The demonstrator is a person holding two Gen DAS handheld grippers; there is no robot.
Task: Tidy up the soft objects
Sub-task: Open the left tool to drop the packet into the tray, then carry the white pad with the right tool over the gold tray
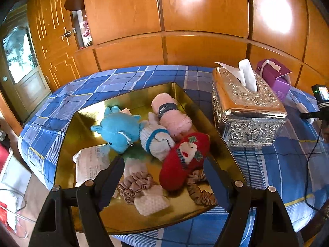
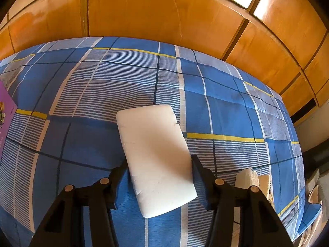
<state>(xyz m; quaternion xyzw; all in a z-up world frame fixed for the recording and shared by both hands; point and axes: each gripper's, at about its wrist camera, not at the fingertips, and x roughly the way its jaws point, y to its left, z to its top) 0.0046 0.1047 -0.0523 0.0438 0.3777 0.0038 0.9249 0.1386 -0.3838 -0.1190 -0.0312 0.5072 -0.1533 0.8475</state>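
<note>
1. Gold tin tray (image 1: 221, 144) sits on the blue plaid cloth (image 1: 131, 76) over the bench; my left tongs (image 1: 164, 175) hang above its near edge, spread wide and gripping nothing.
2. In the tray I see a blue plush (image 1: 119, 131), a white sock (image 1: 156, 140), a pink towel roll (image 1: 170, 115) and a red sock (image 1: 185, 160) bunched together, each touching its neighbour.
3. Nearer my left tongs lie two beige scrunchies (image 1: 133, 187), a pale knit piece (image 1: 152, 203) and a paper slip (image 1: 90, 162), all inside the tray.
4. A silver tissue box (image 1: 246, 113) stands just beside the tray's right wall, a purple box (image 1: 275, 78) behind it.
5. My right tongs (image 2: 160, 177) are clamped on a white sponge (image 2: 156, 154), one finger pressed to each long side. It sticks out forward over the cloth (image 2: 82, 94), well apart from the tray.
</note>
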